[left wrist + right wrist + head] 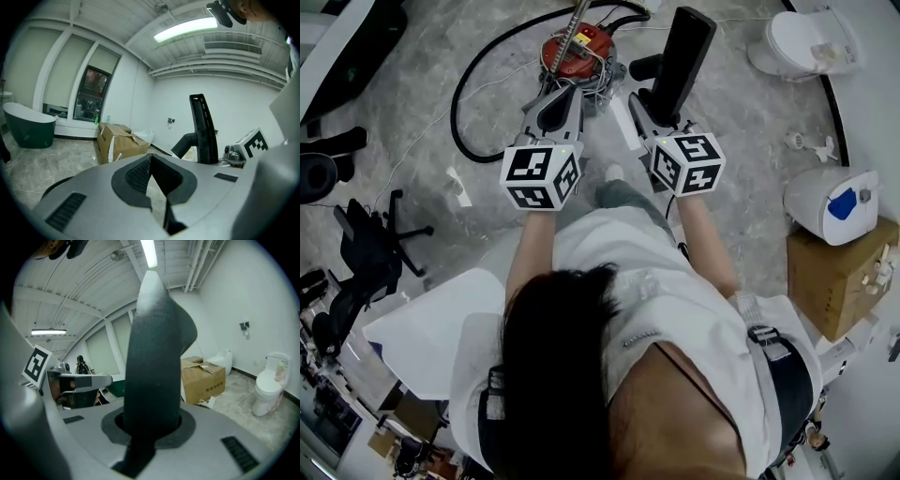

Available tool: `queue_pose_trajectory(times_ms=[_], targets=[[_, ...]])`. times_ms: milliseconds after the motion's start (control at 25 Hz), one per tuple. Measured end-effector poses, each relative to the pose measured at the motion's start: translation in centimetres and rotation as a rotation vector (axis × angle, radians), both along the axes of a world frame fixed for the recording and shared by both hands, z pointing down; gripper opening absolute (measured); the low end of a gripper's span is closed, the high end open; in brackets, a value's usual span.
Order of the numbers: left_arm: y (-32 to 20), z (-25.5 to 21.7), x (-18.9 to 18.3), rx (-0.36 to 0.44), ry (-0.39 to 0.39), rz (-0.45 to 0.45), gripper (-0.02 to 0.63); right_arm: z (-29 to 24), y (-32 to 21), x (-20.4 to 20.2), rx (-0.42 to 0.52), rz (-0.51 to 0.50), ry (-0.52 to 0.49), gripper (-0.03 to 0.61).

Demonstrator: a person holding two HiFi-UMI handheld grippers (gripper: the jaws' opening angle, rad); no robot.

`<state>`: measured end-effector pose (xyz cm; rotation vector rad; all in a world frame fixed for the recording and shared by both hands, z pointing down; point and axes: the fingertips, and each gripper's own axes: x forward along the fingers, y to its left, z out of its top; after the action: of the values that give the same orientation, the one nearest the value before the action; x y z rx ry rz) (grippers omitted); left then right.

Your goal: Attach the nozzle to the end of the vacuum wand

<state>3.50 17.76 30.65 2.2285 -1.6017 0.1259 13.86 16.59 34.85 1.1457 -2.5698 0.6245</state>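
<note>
Black nozzle [157, 357] clamped in right gripper [151, 430], jaws pressed on its lower end, body filling the gap. Long axis runs straight out from the jaws and up: upright in the right gripper view, pointing far and slightly right in the head view [686, 56]. Round neck [645, 66] sticks out from its left side. Left gripper [157, 187] jaws together, nothing between them; only floor shows past the pads. Left gripper [560, 94] and right gripper [645, 114] held side by side, near each other, nozzle not touching the left one. From the left gripper view the nozzle [202, 129] stands to the right, tilted a little.

Just beyond the gripper tips: red vacuum canister [578, 49] on the floor, black hose [473, 84] looping left, metal tube [578, 19] rising at its far side. Nozzle apart from the tube.

Grey marbled floor [441, 103]. White toilet [802, 42] far right, cardboard box [839, 281] and white appliance [834, 202] at right, black office chair [366, 253] at left. Dark green tub [28, 126] by the far windows.
</note>
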Motion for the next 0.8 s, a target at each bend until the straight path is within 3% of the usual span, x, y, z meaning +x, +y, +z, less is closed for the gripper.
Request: queue_pose_trajectory(times_ms=[800], targets=[[-2.2,1.0,0.1,-0.043,-0.027,-0.031,0.000,0.2,-2.6,0.8,-0.006,-0.035,0.004,0.071]])
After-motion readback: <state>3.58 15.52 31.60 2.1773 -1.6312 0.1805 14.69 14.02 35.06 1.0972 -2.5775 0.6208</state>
